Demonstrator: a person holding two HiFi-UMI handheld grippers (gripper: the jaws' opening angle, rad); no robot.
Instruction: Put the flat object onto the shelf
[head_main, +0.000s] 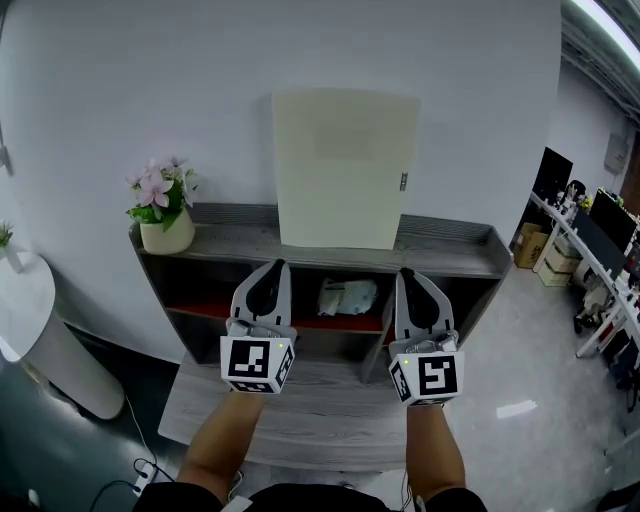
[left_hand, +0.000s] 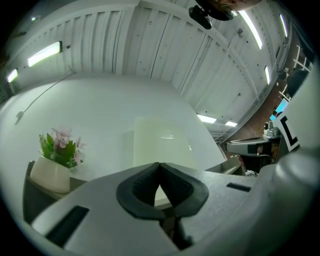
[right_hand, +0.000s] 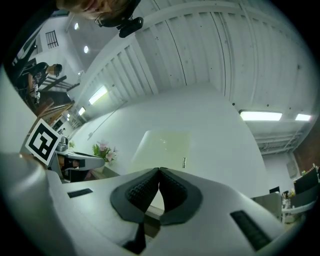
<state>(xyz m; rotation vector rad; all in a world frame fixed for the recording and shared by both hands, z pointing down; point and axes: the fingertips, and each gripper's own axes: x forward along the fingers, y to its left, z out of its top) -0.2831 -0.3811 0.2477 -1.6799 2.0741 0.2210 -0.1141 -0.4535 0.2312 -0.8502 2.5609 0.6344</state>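
Note:
A pale cream flat panel (head_main: 345, 168) stands upright on the top board of a grey wooden shelf (head_main: 450, 262), leaning against the white wall. My left gripper (head_main: 277, 264) and right gripper (head_main: 406, 272) hover side by side in front of the shelf, just below the panel's bottom edge. Both are shut with nothing between the pads. The left gripper view has the shut left gripper (left_hand: 159, 165) pointing at the panel (left_hand: 160, 142). In the right gripper view, the closed tips of the right gripper (right_hand: 159, 171) also point at the panel (right_hand: 162, 147).
A cream pot of pink flowers (head_main: 165, 225) sits at the shelf's left end. A white bundle (head_main: 345, 297) lies on the red middle shelf. A white round table (head_main: 30, 320) stands left. Desks with monitors (head_main: 600, 250) line the right side. Cables lie on the floor (head_main: 140, 470).

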